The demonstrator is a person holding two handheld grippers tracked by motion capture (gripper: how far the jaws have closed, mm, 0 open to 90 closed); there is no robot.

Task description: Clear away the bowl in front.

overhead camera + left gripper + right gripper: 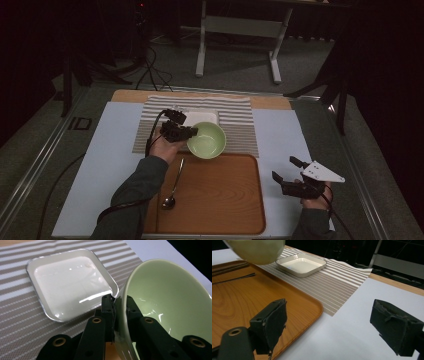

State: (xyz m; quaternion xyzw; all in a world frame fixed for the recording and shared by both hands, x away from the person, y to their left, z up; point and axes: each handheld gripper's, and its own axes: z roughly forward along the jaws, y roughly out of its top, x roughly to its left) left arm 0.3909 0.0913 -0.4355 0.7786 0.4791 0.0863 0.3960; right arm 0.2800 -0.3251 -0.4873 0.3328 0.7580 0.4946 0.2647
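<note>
Presently, item in hand: green bowl (206, 140), tilting, hanging above the seam between striped mat (235, 120) and wooden tray (220, 195).
Left gripper (176, 131): fingers (108, 312) pinching the bowl's rim, one inside, one outside.
Right gripper (287, 175): fingers (270, 322) gaping, gripping nothing, waiting well apart over the tabletop (280, 135).
Bearing: white square dish (71, 282) lying just beyond the bowl, on the mat.
Nearer arm: left.

Pale green bowl (206, 140); white dish (71, 282); brown-white striped mat (235, 117); wood-grain tray (215, 195).
</note>
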